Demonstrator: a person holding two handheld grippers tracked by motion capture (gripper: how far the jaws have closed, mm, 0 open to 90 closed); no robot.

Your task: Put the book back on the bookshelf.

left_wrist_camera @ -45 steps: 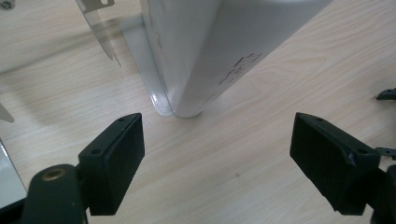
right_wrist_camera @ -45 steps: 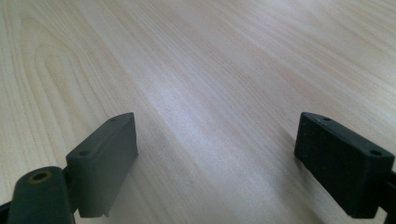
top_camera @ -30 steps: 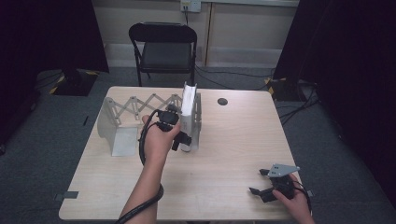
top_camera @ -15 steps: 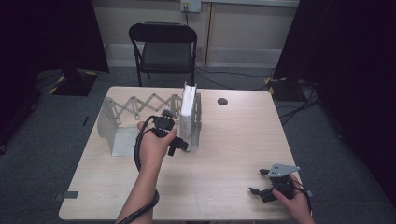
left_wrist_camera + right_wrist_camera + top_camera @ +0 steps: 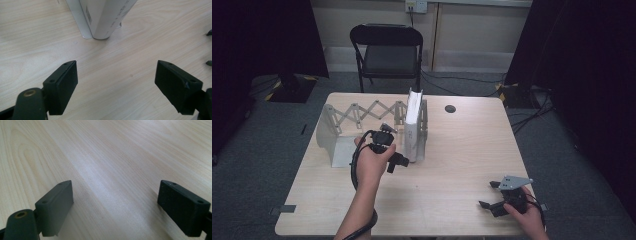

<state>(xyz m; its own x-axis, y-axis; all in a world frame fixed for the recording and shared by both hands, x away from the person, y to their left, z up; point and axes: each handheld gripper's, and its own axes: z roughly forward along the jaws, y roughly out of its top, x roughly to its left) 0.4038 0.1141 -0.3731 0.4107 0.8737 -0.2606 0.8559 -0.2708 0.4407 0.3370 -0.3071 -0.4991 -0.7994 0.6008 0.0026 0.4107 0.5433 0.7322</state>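
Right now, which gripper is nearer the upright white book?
Left. The left gripper sits just beside the white book, jaws open toward its spine. The right gripper rests far off by the table's near right corner.

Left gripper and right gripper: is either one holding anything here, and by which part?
Nothing is held. The left gripper is open over bare table, short of the white book. The right gripper is open over bare wood.

Light wood table [image 5: 452,150] on grey carpet floor [image 5: 257,150]. Black folding chair [image 5: 387,52] beyond table's far edge. Beige wall [image 5: 467,30] behind, wall socket [image 5: 415,5] above chair, black curtains [image 5: 262,35] both sides.
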